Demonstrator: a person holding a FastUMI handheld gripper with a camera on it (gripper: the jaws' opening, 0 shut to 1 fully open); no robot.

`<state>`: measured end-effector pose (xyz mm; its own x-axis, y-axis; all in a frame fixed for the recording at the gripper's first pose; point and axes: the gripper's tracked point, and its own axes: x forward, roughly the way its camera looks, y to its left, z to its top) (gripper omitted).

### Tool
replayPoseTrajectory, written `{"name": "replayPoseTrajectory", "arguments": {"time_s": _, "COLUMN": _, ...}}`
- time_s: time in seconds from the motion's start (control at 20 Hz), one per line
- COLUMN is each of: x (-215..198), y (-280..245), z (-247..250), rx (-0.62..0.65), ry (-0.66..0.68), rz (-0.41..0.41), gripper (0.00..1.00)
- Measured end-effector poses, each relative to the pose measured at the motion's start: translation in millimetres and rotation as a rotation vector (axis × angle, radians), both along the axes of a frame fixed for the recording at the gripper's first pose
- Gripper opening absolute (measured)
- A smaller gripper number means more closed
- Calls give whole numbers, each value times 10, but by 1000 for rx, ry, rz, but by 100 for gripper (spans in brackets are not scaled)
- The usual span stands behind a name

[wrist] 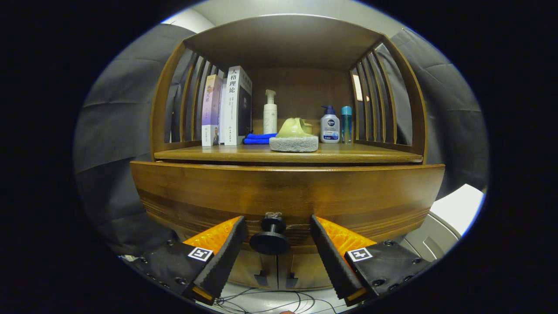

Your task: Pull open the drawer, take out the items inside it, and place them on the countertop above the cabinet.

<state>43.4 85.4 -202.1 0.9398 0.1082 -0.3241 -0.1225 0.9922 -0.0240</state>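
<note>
- Stage of task: early. The drawer [285,192] appears slightly out from the cabinet, with a dark gap between its top edge and the countertop; how far it has been drawn cannot be told. Its interior is hidden, so the items inside cannot be identified.
- Remaining, as judged: pulling the drawer fully open, lifting out each item, and setting each on the bench [348,153] above the cabinet.
- Gripper [277,233]: fingers apart, one on each side of the drawer's knob [270,237]. Neither finger presses on the knob; a clear gap stands on both sides.
- Knob: a dark round pull on a short stem, centred low on the drawer front, lying between the fingers and near their tips.
- Bench contents, beyond the fingers: two upright books [229,107] at the left, a folded blue cloth [257,138] just beside them, a white pump bottle [270,113] behind, a scrubbing pad with yellow-green handle [294,137] at the front centre, then a white-and-blue pump bottle [330,125] and a slim teal bottle [346,124] to the right.
- Below the drawer: a pair of cabinet doors [279,268], closed, with cables [270,301] on the floor before them.
</note>
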Motion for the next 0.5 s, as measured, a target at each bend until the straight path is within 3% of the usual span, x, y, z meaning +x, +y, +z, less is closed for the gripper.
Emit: {"name": "replayPoseTrajectory", "arguments": {"time_s": 0.5, "x": 378, "y": 5, "z": -84, "rx": -53, "ry": -1, "rz": 4, "gripper": 96}}
